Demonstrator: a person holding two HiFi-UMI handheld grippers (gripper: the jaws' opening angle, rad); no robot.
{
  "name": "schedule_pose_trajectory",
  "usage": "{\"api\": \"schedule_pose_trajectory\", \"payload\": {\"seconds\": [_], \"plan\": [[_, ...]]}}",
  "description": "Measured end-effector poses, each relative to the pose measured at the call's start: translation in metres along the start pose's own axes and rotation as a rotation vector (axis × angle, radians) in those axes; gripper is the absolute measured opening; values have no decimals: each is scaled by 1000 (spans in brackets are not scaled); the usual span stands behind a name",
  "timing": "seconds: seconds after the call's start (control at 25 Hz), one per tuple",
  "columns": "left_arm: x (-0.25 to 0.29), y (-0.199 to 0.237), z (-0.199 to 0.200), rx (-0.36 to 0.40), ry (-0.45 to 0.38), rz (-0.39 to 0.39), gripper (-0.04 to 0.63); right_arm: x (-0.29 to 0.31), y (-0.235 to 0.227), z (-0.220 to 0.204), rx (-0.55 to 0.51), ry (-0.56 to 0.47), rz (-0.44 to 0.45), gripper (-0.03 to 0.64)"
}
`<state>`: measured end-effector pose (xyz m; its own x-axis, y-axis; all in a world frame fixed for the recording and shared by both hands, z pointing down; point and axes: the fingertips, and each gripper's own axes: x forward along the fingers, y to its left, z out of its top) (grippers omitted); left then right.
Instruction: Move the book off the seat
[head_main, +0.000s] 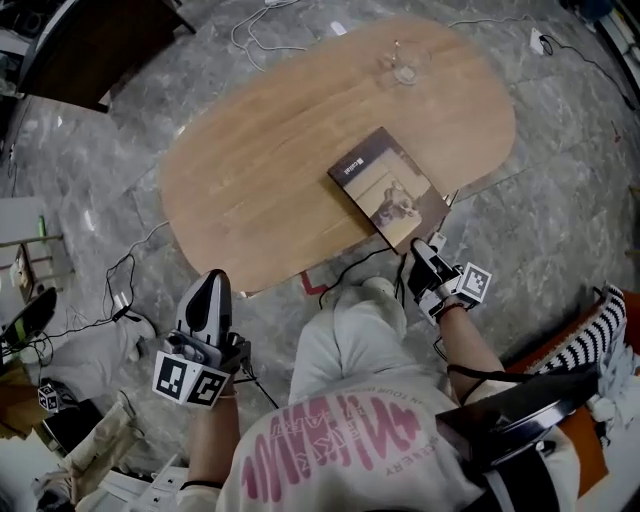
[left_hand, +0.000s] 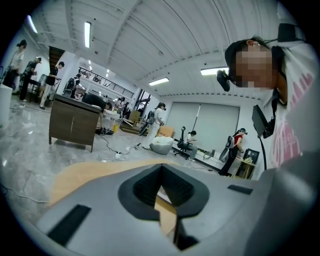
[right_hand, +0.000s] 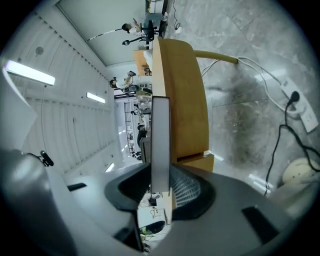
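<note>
A brown-covered book (head_main: 385, 185) lies flat on the oval wooden top (head_main: 260, 150), its near corner hanging over the front edge. My right gripper (head_main: 417, 252) is at that corner, shut on the book. In the right gripper view the book's pale page edge (right_hand: 160, 140) runs straight out between the pads, with the wooden top (right_hand: 182, 90) beside it. My left gripper (head_main: 208, 292) hangs below the top's front left edge, apart from the book, its jaws together and holding nothing. In the left gripper view only a thin slit shows at the left gripper (left_hand: 162, 200).
A small clear glass object (head_main: 403, 70) stands at the top's far side. Cables (head_main: 130, 280) and a power strip (right_hand: 300, 107) lie on the marble floor. A dark cabinet (head_main: 90, 45) stands far left. My own legs (head_main: 350, 330) are close to the front edge.
</note>
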<state>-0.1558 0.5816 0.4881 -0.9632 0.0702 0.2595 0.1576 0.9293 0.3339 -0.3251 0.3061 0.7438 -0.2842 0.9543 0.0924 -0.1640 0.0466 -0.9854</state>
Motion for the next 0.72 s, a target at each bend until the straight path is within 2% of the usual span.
{"api": "schedule_pose_trajectory", "payload": {"seconds": [0.16,0.36,0.52,0.56,0.6,0.64,0.72], "plan": [[-27,-1,18,-6,4,69,6,-3,-12,5,-37,-21,-124,133],[-66,-2,38,-20,-1,172,6,-9,-25,14,-55,-101,-269,114],[-95,-5,50,-41,-11,241,6,-13,-39,10,-22,-122,-453,123],[-99,-5,55,-44,-15,250,6,-12,-40,9,-24,-112,-503,178],[-102,-6,61,-45,-21,255,6,-12,-40,9,-31,-105,-547,262],[-105,-6,68,-44,-27,257,6,-12,-37,9,-39,-106,-581,287],[-108,-9,82,-36,-49,253,6,-17,-29,15,-43,-137,-620,293]]}}
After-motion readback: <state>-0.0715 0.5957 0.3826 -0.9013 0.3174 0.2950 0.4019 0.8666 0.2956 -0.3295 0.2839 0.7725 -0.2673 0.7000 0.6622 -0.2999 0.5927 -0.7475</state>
